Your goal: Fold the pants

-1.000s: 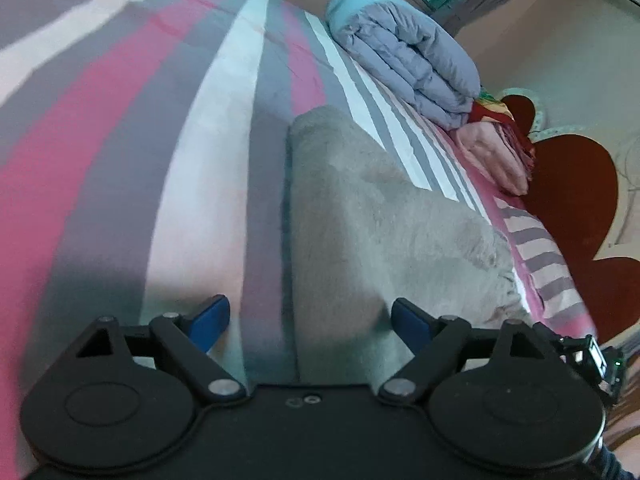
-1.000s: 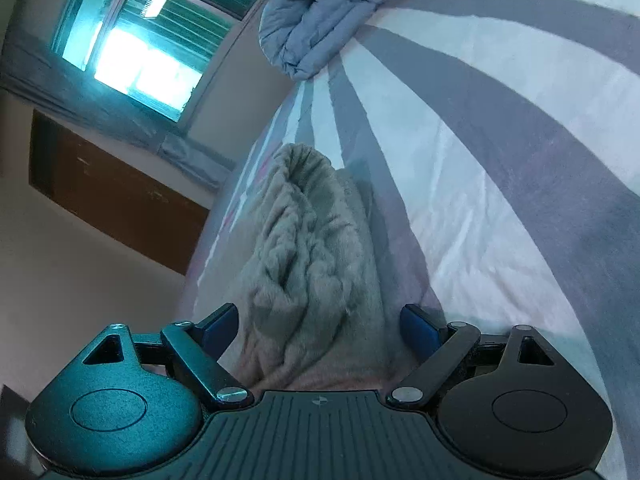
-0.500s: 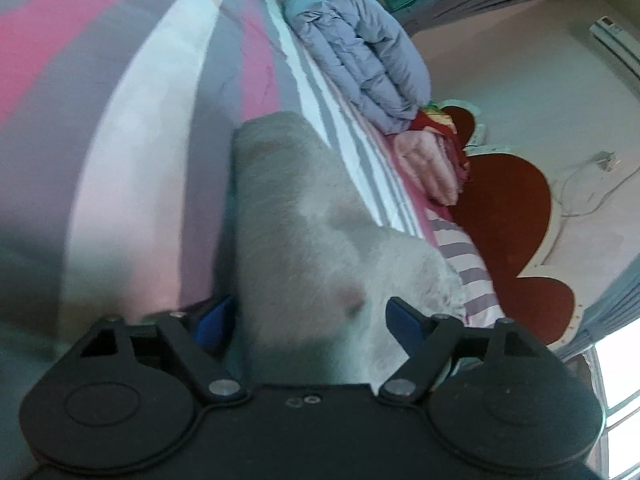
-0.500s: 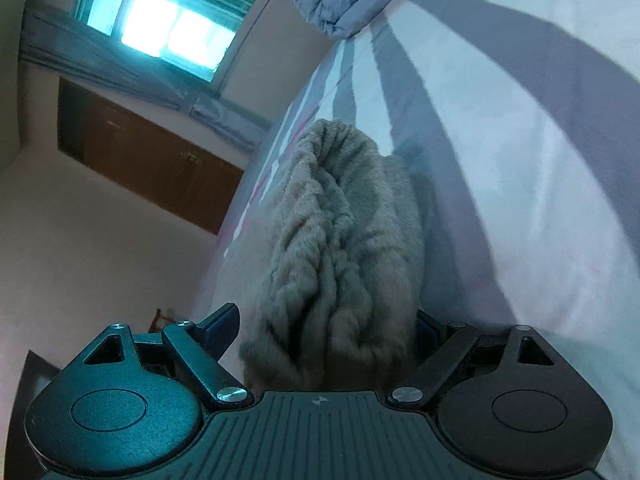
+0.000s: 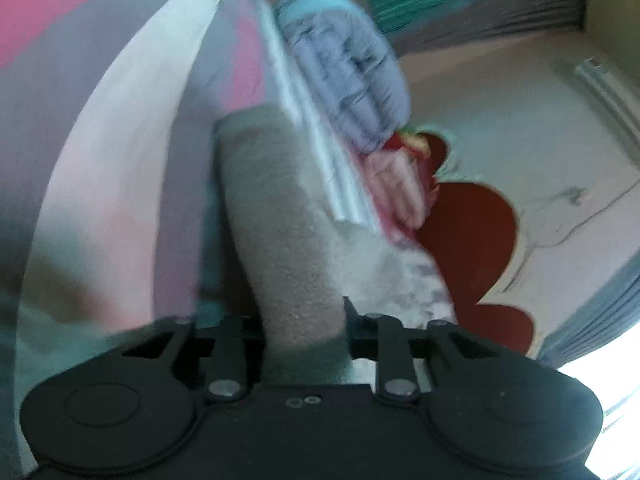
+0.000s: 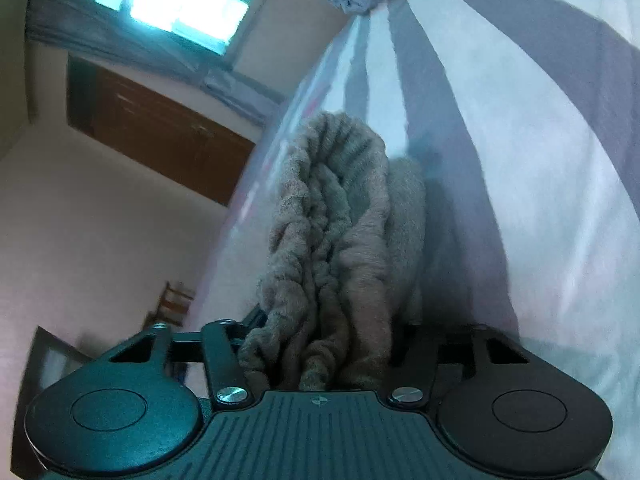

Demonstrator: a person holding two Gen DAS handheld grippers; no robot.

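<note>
Bedsheet (image 5: 132, 128) striped pink, grey and white; folded quilt (image 5: 352, 72) at one o'clock, window (image 6: 180, 4) at eleven. Fuzzy grey pants (image 5: 288, 220) rise off the bed, left gripper (image 5: 304, 320) and right gripper (image 6: 320, 344) jaws clamping them.

The left gripper (image 5: 304, 320) is all black plastic. It has two big round discs, one on each side, each with a smaller circle pressed in. Flat black bars join up at shiny silver screws, and two tiny holes sit in the middle. The right gripper (image 6: 324, 344) looks the same, but its middle plate has long ridges and a small cross mark.
</note>
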